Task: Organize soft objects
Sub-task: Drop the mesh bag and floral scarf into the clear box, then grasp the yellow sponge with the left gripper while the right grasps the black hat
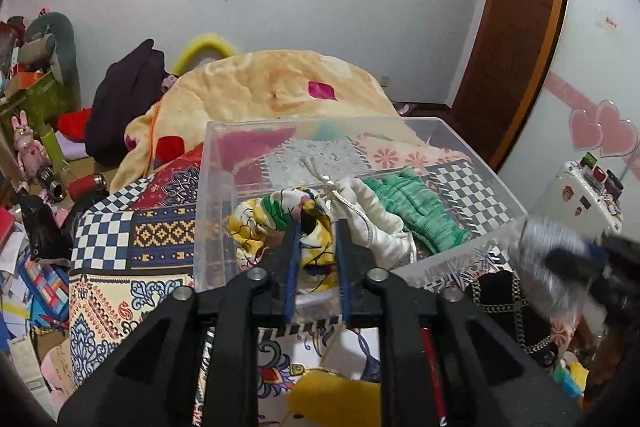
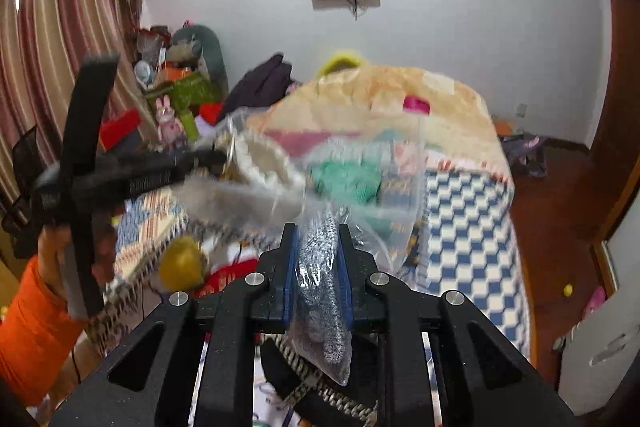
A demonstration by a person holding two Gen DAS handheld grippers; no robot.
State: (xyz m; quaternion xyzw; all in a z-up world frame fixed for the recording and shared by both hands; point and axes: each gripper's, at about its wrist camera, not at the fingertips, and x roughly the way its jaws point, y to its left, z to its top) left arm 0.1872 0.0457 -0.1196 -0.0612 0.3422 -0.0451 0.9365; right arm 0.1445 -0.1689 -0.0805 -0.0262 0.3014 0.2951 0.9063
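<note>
A clear plastic box (image 1: 224, 163) stands on the patterned bedspread. Inside lie a floral cloth (image 1: 276, 215), a white drawstring pouch (image 1: 376, 211) and a green knit piece (image 1: 416, 203). My left gripper (image 1: 316, 227) is shut on the floral cloth inside the box. My right gripper (image 2: 318, 231) is shut on a grey knit item in a clear plastic bag (image 2: 320, 267), held beside the box; it shows blurred in the left wrist view (image 1: 552, 259). The left gripper also shows in the right wrist view (image 2: 200, 159), blurred. The box (image 2: 400, 163) there holds the green piece (image 2: 348, 179).
A bed carries a patchwork spread (image 1: 120, 239) and an orange-yellow blanket (image 1: 280, 87). A yellow soft toy (image 2: 182, 263) and a black-and-white woven item (image 2: 320, 399) lie near the front. Clutter fills the floor at left (image 1: 24, 267). A white cabinet (image 1: 580, 199) stands at right.
</note>
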